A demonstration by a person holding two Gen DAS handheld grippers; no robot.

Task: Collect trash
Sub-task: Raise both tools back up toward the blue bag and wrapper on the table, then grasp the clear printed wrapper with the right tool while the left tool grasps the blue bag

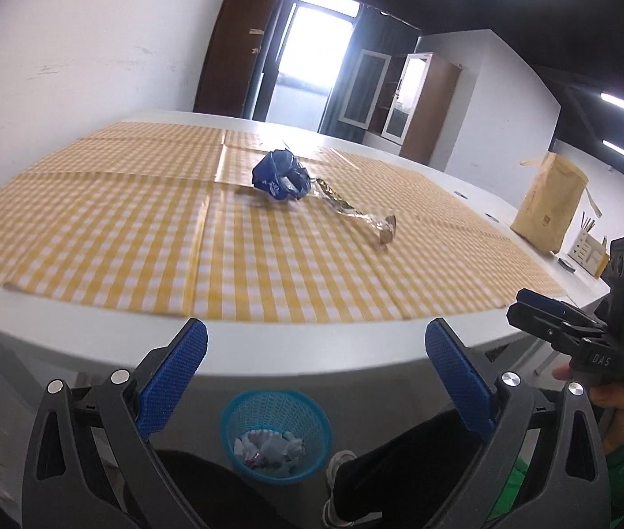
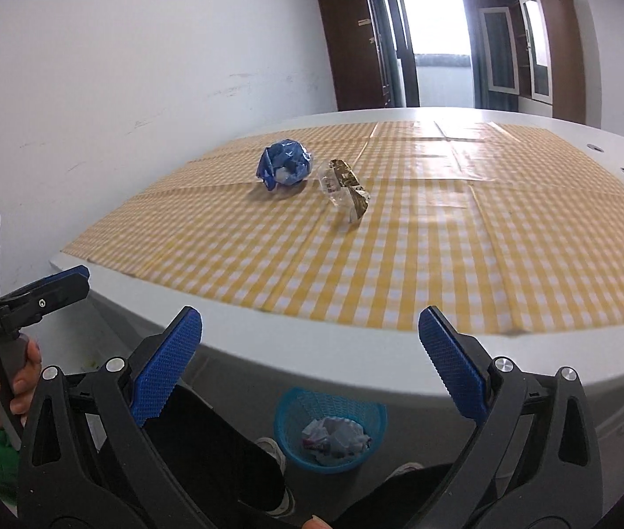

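A crumpled blue wrapper point(image 1: 282, 176) point(image 2: 284, 167) lies on the yellow checked tablecloth point(image 1: 135, 229) point(image 2: 444, 255). Right beside it lies a clear and gold wrapper point(image 1: 356, 214) point(image 2: 345, 189). A blue mesh bin point(image 1: 275, 432) point(image 2: 330, 427) stands on the floor below the table's near edge, with crumpled paper inside. My left gripper point(image 1: 316, 344) hangs open over the bin, short of the table edge, nothing between its pads. My right gripper point(image 2: 309, 330) is likewise open and empty above the bin. Each gripper shows in the other's view, at the side.
A brown paper bag point(image 1: 550, 207) stands at the table's right end, with a small box of pens behind it. The person's legs and shoes point(image 2: 272, 449) flank the bin. A white wall runs along the left; cabinets and a bright door stand at the back.
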